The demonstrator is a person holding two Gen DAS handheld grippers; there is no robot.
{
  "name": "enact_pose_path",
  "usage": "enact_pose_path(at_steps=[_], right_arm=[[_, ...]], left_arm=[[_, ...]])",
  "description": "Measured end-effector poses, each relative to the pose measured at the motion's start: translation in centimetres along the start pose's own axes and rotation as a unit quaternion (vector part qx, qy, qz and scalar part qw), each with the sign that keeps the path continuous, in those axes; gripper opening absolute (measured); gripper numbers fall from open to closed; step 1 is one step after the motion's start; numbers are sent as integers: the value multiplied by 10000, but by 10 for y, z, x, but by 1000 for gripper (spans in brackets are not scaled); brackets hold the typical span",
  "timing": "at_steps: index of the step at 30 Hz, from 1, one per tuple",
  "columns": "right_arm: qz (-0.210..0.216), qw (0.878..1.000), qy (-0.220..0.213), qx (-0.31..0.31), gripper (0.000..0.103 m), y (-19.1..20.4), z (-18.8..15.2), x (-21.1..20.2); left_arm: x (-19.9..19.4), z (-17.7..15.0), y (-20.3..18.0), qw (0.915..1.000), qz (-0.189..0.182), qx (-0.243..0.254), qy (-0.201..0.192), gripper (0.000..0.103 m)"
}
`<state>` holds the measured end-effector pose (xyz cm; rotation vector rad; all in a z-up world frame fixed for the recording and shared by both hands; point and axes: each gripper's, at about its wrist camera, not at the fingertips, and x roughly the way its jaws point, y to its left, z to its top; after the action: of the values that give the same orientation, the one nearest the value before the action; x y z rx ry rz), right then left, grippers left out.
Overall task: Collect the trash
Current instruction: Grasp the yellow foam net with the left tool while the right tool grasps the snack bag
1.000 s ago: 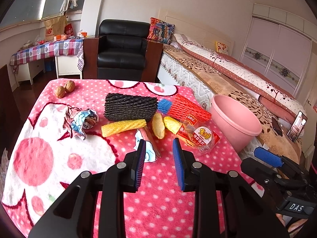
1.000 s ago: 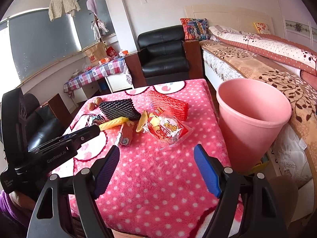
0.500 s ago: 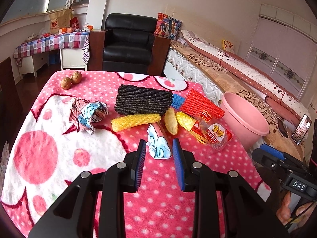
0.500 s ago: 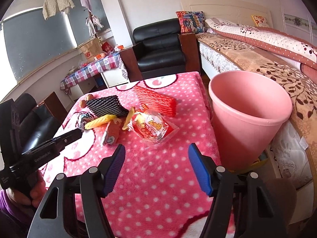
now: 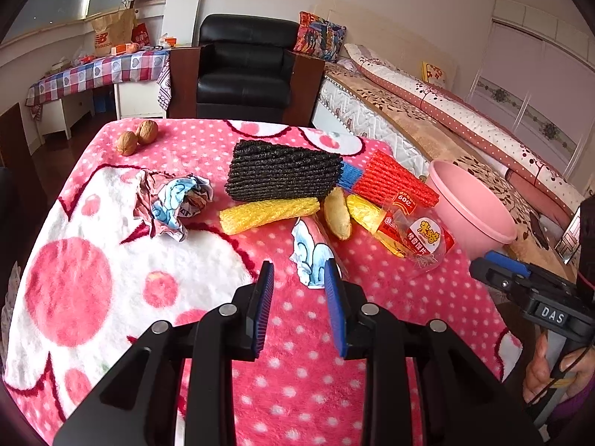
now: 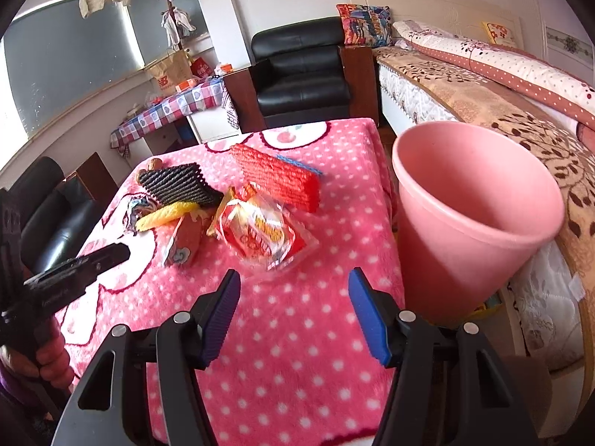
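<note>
Left hand-held gripper (image 5: pixel 299 278) hangs half spread over the pink polka-dot table (image 5: pixel 297 353), nothing between its pads, the small blue-and-white torn wrapper (image 5: pixel 310 256) lying just ahead. Right hand-held gripper (image 6: pixel 292 286) is narrowing, empty too, behind the clear red-and-yellow snack bag (image 6: pixel 260 232), pink plastic bucket (image 6: pixel 472 219) alongside.

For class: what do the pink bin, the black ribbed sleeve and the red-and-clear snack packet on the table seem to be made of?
Pink bin: likely moulded plastic, with a smooth wall and a rolled rim.
Black ribbed sleeve: probably foam netting, going by its matte, open, corded weave.
Snack packet: thin plastic film, glossy, see-through at its crinkled edges.
</note>
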<state>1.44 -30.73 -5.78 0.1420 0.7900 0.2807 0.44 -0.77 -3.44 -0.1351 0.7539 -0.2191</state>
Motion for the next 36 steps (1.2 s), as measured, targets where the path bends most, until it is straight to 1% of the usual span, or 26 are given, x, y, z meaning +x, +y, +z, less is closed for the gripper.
enact_pose_path(at_steps=[4, 8, 11, 13, 15, 16, 17, 18, 20, 23, 27, 31, 34, 36], right_arm=[[-33, 10000, 17, -59, 60, 3, 17, 16], [-8, 9997, 137, -187, 60, 8, 29, 35], [72, 9996, 246, -131, 60, 9, 32, 48], [139, 9993, 352, -81, 60, 9, 31, 56], [196, 9988, 438, -30, 52, 8, 29, 62], [214, 9986, 480, -15, 44, 8, 28, 64], [230, 9984, 522, 7, 38, 7, 27, 66], [234, 9982, 547, 41, 35, 5, 26, 67], [288, 9978, 577, 121, 27, 2, 25, 67], [409, 9971, 588, 241, 24, -2, 24, 63], [574, 9964, 538, 330, 22, -2, 22, 51], [782, 9948, 491, 422, 21, 2, 21, 38], [858, 9946, 420, 402, 21, 6, 20, 28], [916, 9943, 380, 391, 20, 9, 20, 20]], left_arm=[[0, 3, 3, 10000, 36, 40, 20, 28], [3, 9, 10, 9999, 75, -63, 80, 28], [3, 17, 11, 9995, 288, 158, -38, 28], [7, 21, 10, 9981, 438, 439, 46, 28], [11, 25, 9, 9968, 530, 591, 63, 28], [15, 26, 9, 9962, 561, 655, 88, 28], [18, 27, 9, 9955, 609, 716, 102, 28], [22, 29, 9, 9948, 653, 772, 107, 28], [29, 30, 7, 9933, 708, 901, 115, 28], [37, 32, 2, 9907, 784, 1101, 143, 28], [44, 30, -6, 9845, 874, 1513, 166, 28], [54, 29, -10, 9797, 884, 1780, 253, 28], [64, 29, -10, 9776, 969, 1831, 368, 28], [65, 30, -9, 9778, 1002, 1810, 332, 28]])
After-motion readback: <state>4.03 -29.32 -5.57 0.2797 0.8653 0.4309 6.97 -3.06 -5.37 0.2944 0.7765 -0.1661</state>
